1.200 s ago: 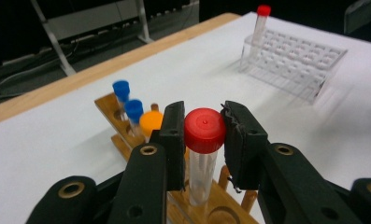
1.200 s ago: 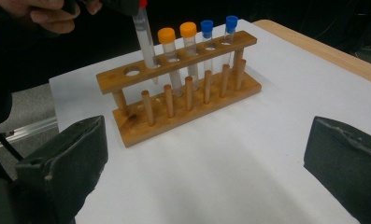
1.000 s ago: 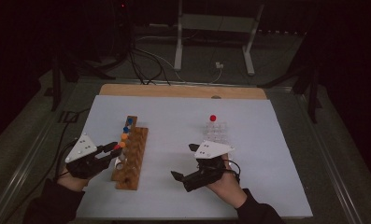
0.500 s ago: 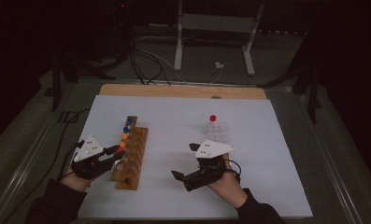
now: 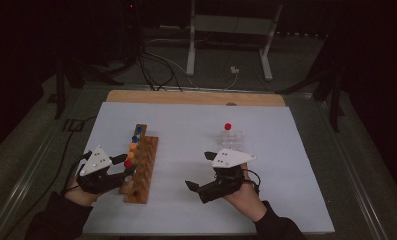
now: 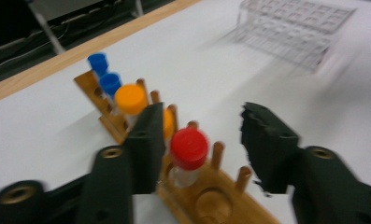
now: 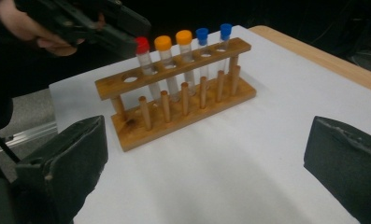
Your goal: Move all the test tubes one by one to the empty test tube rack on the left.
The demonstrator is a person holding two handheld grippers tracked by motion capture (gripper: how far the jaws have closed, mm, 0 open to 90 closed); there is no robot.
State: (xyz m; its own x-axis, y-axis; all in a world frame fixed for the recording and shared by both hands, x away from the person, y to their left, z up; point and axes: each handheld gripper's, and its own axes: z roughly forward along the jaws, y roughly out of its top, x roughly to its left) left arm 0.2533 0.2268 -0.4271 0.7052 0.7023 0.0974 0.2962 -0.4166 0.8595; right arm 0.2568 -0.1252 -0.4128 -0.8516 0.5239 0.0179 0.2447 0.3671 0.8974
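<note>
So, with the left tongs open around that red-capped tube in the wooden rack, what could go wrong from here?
1. The left tongs have just been opening, and one jaw stands beside the red-capped tube, so pulling away sideways might tilt it.
2. The orange-capped tubes stand close behind; a drifting jaw could knock them.
3. The wooden rack sits loose on the white sheet, so a bump may slide it. The right tongs hang open nearby, steadying nothing.

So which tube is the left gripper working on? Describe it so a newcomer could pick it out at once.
Start at the wooden test tube rack on the left half of the white table. Five capped tubes stand in a row in it. The one meant is the red-capped tube, standing between the jaws of the left gripper, which have just been opening; its neighbours wear orange and blue caps.
</note>
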